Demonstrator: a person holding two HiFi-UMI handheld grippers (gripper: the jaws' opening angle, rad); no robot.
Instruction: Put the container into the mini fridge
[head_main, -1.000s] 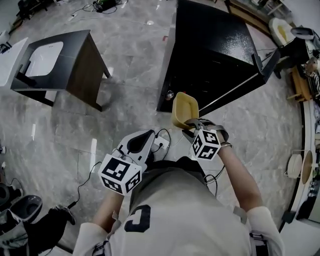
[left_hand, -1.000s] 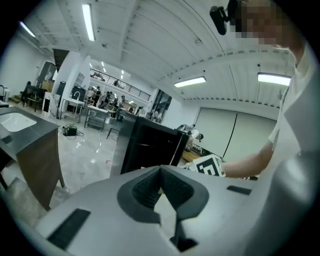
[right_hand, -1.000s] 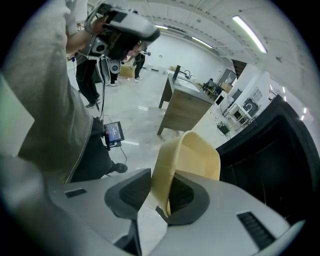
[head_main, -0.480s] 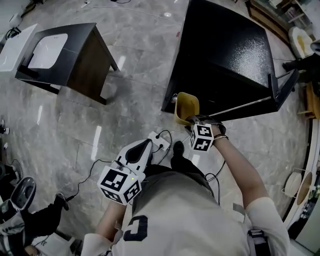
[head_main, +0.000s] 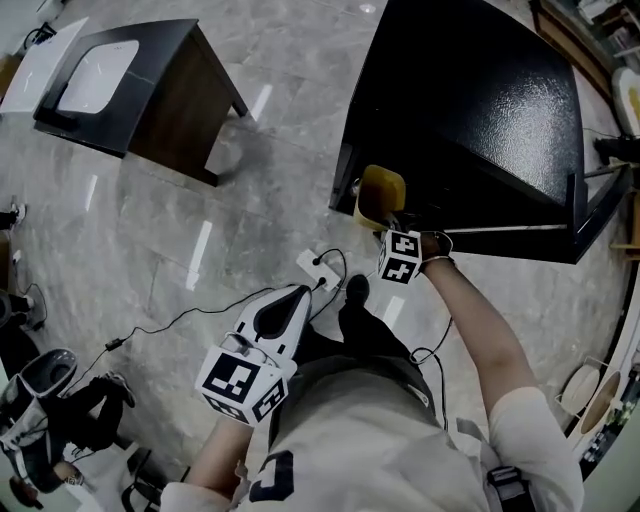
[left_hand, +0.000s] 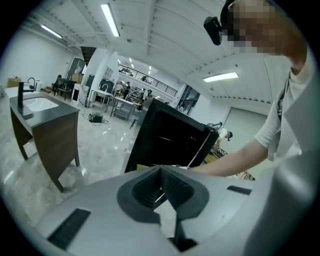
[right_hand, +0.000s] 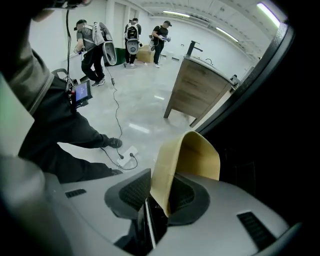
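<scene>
A yellow container (head_main: 382, 195) stands on edge in my right gripper (head_main: 386, 226), which is shut on its rim. It hangs right at the front left of the black mini fridge (head_main: 470, 110), whose door (head_main: 585, 215) seems swung out to the right. The right gripper view shows the container (right_hand: 187, 160) clamped between the pads of the right gripper (right_hand: 160, 192), with the dark fridge (right_hand: 280, 125) filling the right side. My left gripper (head_main: 283, 303) is held back near the person's waist; in the left gripper view the left gripper (left_hand: 160, 175) is shut on nothing.
A dark table with a white sink (head_main: 130, 85) stands at the far left. A white power strip (head_main: 318, 268) and cables lie on the floor by the person's foot. Several people (right_hand: 92, 45) stand far off behind a wooden cabinet (right_hand: 197, 92).
The person has stepped closer to the fridge. My right gripper has carried the container forward to the fridge's front. The left gripper has stayed back, shut.
</scene>
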